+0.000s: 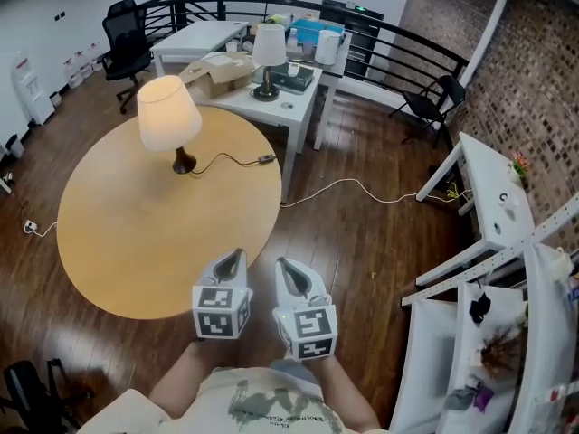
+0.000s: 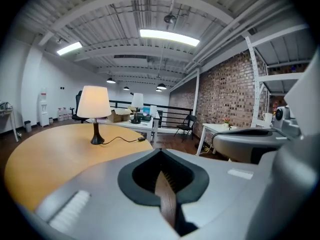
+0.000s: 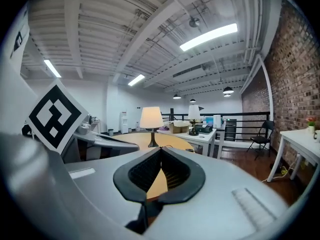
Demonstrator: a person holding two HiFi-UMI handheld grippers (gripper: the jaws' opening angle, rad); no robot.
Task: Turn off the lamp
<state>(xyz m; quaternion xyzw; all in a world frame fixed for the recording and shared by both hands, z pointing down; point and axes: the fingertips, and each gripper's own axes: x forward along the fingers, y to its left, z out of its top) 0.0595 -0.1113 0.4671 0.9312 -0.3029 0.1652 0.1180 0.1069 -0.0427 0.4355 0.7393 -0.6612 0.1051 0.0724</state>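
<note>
A lit lamp (image 1: 167, 114) with a cream shade and a dark base stands on the far side of the round wooden table (image 1: 136, 242). Its cord runs right to a small inline switch (image 1: 266, 159) near the table's edge. My left gripper (image 1: 237, 259) and right gripper (image 1: 285, 268) hover side by side at the table's near right edge, both shut with nothing in them and well short of the lamp. The left gripper view has the lamp (image 2: 94, 102) and the switch (image 2: 141, 138) beyond the closed jaws. In the right gripper view the lamp (image 3: 151, 118) stands straight ahead.
A white table (image 1: 289, 107) behind the round one carries a second lamp (image 1: 269, 48), boxes and gear. A black railing (image 1: 407, 48) runs behind it. A cable (image 1: 353, 188) lies across the wood floor. White desks (image 1: 493, 197) stand at the right, an office chair (image 1: 125, 34) far left.
</note>
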